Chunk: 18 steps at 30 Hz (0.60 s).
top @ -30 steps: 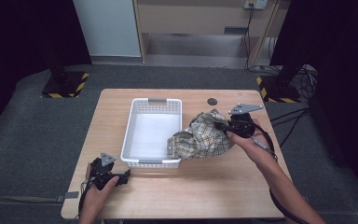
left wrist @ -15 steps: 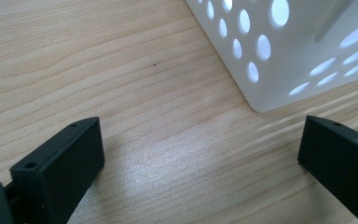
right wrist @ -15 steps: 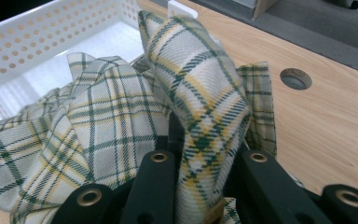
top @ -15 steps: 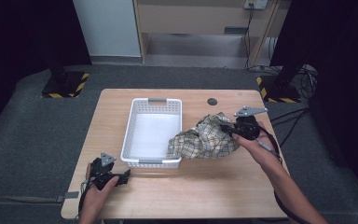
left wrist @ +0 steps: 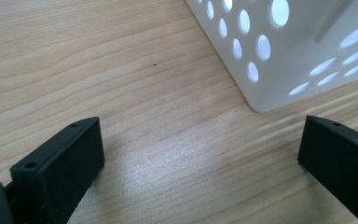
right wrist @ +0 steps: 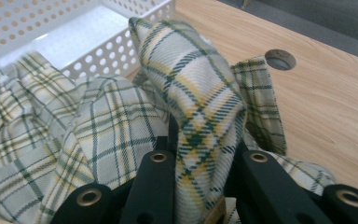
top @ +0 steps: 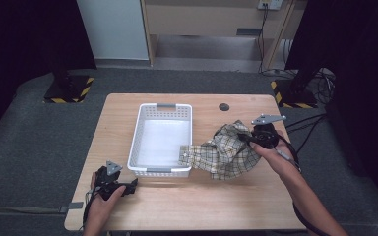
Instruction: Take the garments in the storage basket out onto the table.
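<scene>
shirt (top: 226, 155) lies crumpled on the table just right of the basket (top: 147, 169), sleeve over its rim; our right gripper (top: 250, 139) pinches a fold; left gripper (top: 130, 186) gapes idle, far off.

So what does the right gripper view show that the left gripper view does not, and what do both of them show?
The right gripper view shows the plaid cloth, a fold of it pinched in the right gripper, one edge draped over the basket's rim, and a round hole in the tabletop. The left gripper view shows the left gripper with its jaws wide apart and nothing between them, low over bare wood beside a basket corner. Both share the white perforated basket and the wooden table.
</scene>
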Available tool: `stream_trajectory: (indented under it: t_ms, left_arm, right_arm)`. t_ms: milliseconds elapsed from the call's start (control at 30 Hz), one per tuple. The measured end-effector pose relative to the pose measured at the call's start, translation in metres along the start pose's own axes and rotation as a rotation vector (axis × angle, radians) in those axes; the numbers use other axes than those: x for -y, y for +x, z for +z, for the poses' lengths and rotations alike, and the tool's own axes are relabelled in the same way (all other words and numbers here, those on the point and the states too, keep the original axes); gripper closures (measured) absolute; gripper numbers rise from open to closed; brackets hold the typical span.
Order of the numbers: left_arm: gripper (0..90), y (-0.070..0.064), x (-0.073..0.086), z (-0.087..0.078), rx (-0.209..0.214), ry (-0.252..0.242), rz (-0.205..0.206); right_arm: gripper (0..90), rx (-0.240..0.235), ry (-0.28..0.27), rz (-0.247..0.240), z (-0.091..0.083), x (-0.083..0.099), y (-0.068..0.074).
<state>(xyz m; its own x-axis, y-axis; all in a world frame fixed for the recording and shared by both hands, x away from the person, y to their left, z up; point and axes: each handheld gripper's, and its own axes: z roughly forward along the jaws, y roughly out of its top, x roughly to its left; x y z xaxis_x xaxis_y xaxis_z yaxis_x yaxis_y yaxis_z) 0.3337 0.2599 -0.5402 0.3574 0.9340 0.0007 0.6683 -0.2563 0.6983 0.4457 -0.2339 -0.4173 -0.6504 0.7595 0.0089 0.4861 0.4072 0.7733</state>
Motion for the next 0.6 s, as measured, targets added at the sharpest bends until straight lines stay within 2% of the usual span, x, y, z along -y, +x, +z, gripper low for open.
stream_trajectory:
  t_ms: [167,600]
  left_arm:
    - [0.0,0.0,0.0,0.0,0.0,0.0,0.0]
    - [0.0,0.0,0.0,0.0,0.0,0.0,0.0]
  right_arm:
    - [80.5,0.012,0.004,0.017,-0.001,0.005,-0.007]
    - [80.2,0.03,0.012,0.037,0.0,0.011,-0.016]
